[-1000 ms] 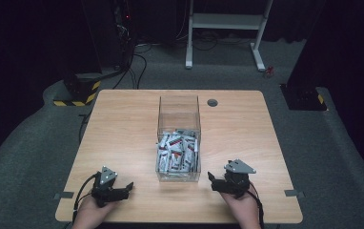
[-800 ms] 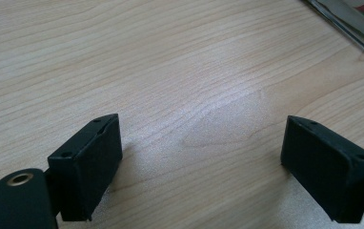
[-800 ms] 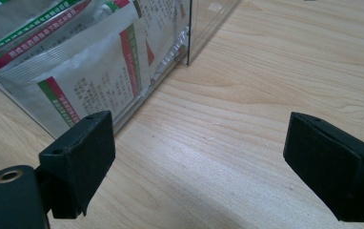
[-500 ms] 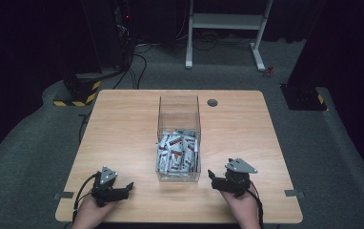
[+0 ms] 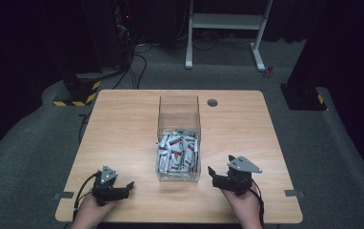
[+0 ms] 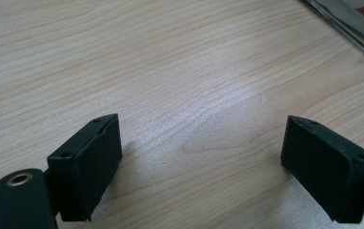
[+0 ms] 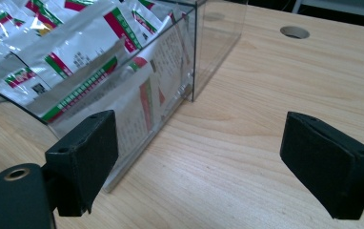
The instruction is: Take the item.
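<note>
Start of work: I rest both claws, left (image 5: 128, 187) and right (image 5: 211, 172), released and empty, flanking the clear box (image 5: 179, 177); its packets (image 5: 176, 151) are all untouched.

Both of the person's hands rest low at the near edge, one on each side. The left gripper (image 5: 128, 186) lies almost flat, its jaws spread wide with nothing between them. The right gripper (image 5: 212, 172) sits slightly raised and angled inward, jaws equally wide apart and empty.
</note>
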